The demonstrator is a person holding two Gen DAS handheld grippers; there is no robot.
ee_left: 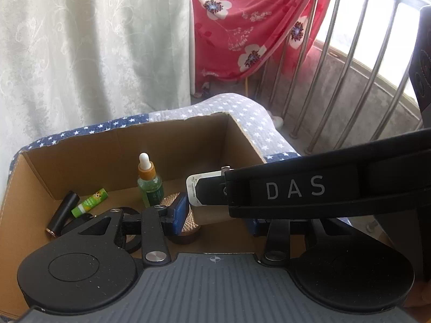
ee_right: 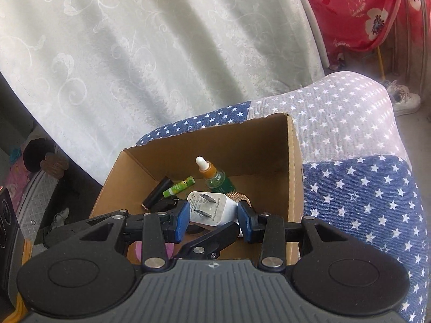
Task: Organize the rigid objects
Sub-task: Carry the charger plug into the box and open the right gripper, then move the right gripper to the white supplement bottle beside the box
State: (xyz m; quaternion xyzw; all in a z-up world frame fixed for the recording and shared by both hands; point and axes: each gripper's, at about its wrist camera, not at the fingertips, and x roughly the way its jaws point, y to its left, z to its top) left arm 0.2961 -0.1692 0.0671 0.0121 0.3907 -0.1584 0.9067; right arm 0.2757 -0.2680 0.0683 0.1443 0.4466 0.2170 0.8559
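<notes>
Placement step in hand: right gripper [ee_right: 212, 222] is clamped on a white plug-in charger [ee_right: 208, 208] above the cardboard box [ee_right: 292, 161]. Left gripper [ee_left: 219, 214] appears clamped on a gold knurled cylinder [ee_left: 190, 222] inside the box, its right pad hidden. Next: lower, release clear of the upright glass dropper bottle [ee_left: 149, 185].
</notes>
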